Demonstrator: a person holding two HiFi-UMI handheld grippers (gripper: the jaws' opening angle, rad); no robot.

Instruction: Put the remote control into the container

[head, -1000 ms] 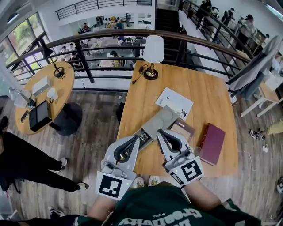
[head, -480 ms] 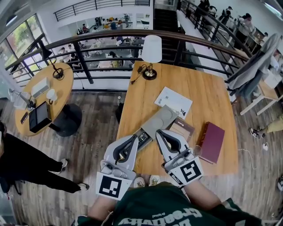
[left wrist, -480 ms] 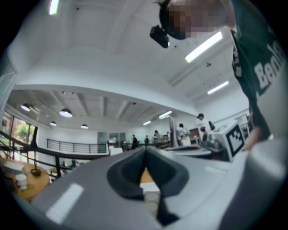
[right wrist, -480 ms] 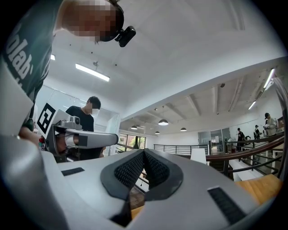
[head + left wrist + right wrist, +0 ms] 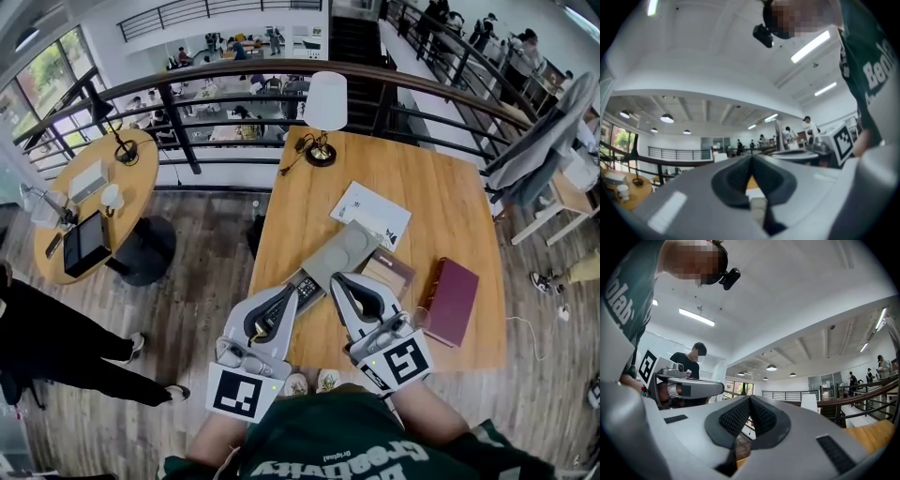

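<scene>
My left hand-held gripper and right hand-held gripper are both closed on nothing. The remote control lies on the bench just past the left tips, which are nearer. Its long axis runs diagonally toward the grey container.

Smooth wooden table, matt grey container, paper leaflet, maroon book perhaps leatherette
</scene>
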